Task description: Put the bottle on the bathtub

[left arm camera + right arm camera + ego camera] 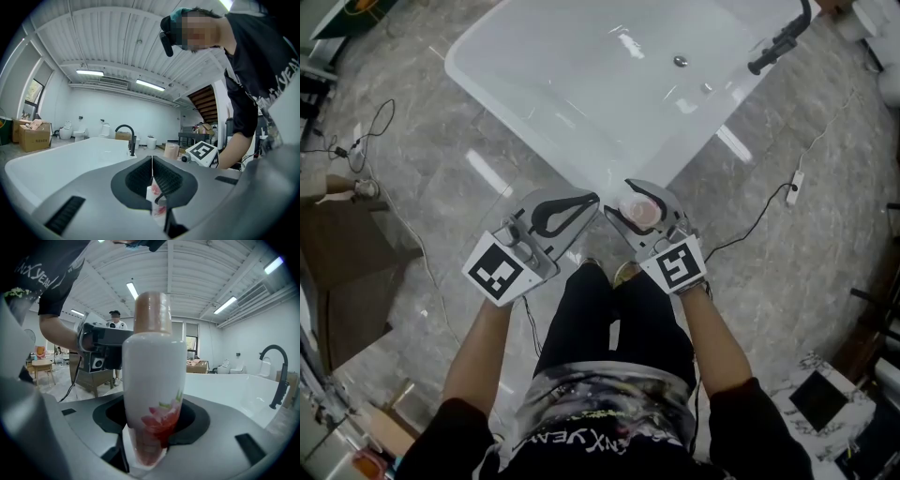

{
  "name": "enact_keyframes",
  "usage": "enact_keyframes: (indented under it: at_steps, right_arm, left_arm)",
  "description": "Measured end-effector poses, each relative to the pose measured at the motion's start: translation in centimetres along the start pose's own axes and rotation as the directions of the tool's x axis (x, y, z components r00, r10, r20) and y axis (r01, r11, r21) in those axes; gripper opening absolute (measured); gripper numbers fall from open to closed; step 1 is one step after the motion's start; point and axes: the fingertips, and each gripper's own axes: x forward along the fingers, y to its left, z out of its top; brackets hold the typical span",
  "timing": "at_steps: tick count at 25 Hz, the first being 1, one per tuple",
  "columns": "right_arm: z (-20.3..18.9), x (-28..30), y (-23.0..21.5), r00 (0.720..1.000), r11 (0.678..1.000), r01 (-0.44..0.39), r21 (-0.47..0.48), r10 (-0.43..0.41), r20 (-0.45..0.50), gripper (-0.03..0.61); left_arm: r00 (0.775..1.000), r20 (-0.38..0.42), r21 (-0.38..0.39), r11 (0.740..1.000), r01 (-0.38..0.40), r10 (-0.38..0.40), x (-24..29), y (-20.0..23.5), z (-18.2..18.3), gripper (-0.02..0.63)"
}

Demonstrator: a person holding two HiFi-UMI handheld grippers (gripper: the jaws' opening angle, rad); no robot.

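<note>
A white bottle [637, 211] with a pink cap and a red flower print stands upright in my right gripper [634, 199], which is shut on its lower body. In the right gripper view the bottle [154, 380] fills the middle, gripped near its base by the right gripper [149, 437]. My left gripper [589, 200] is beside it, jaws touching and holding nothing. In the left gripper view the left gripper [152, 161] is shut, and the bottle's cap [171, 151] shows beyond it. The white bathtub [487, 80] lies just ahead of both grippers, with its black faucet [778, 47] at the far right.
A power strip [794, 186] and cables lie on the marble floor right of the tub. A brown cabinet [337, 234] stands at the left. Cardboard boxes [33, 136] sit beyond the bathtub [70, 157]. A person [115, 324] stands in the background.
</note>
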Motion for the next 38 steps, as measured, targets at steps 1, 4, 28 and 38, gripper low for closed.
enact_keyframes:
  at_steps: [1, 4, 28, 38]
  right_arm:
    - [-0.2, 0.0, 0.1, 1.000, 1.000, 0.001, 0.001, -0.001, 0.000, 0.227]
    - [-0.6, 0.1, 0.3, 1.000, 1.000, 0.008, -0.004, -0.008, 0.003, 0.227]
    - [9.0, -4.1, -0.4, 0.987, 0.996, 0.090, 0.005, -0.090, 0.131, 0.241]
    - [22.1, -9.8, 0.2, 0.979, 0.993, 0.092, -0.068, -0.078, 0.190, 0.241]
  left_arm:
    - [1.000, 0.001, 0.000, 1.000, -0.001, 0.001, -0.1, -0.1, 0.0, 0.023]
    - [1.000, -0.003, 0.000, 1.000, -0.001, 0.001, -0.6, -0.4, 0.0, 0.023]
    - [1.000, 0.000, -0.002, 1.000, 0.024, -0.024, -2.7, -2.5, 8.3, 0.022]
    - [0.998, 0.014, 0.017, 0.998, 0.054, -0.055, -3.4, -4.0, 17.5, 0.023]
